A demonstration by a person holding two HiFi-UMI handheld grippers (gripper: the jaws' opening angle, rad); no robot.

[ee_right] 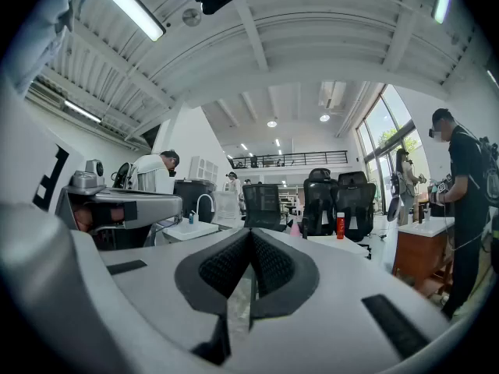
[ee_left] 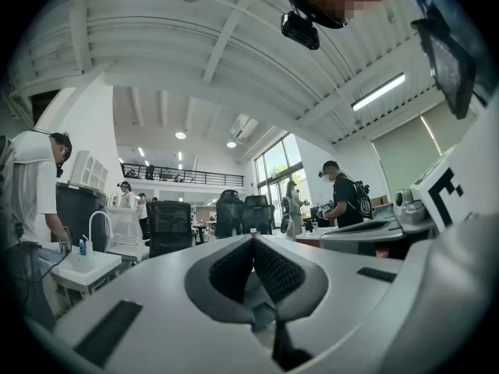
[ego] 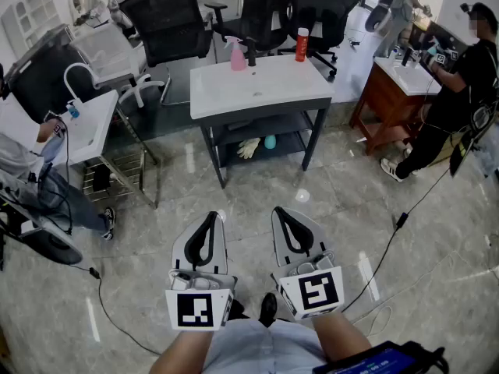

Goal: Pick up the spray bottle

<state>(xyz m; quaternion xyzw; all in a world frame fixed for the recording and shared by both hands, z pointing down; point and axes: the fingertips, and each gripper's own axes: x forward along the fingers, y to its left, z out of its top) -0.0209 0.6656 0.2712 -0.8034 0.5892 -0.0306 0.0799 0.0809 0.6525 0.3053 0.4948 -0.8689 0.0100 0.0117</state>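
I hold both grippers low and level over the grey marble floor point(ego: 405, 185), side by side, well short of the work. The left gripper point(ego: 212, 216) has its 2 grey jaws pressed together at the tips, with nothing between the black pads; its own view point(ee_left: 253, 238) shows the same. The right gripper point(ego: 278, 211) is pressed together too and empty, its tips meeting in the right gripper view point(ee_right: 249, 233).

The pink plastic spray bottle point(ego: 237, 54) stands upright at the back edge of the white sink-top table with dark grey legs point(ego: 257, 92), well apart from both grippers. Just beside it, to the right in the head view, is a black tap point(ego: 251, 51), and further right along the same back edge stands a red bottle with a white cap point(ego: 302, 44). The table's lower shelf holds a pair of pale gloves point(ego: 248, 148) and a small teal object point(ego: 270, 142). Black mesh office chairs point(ego: 168, 22) stand behind the table.
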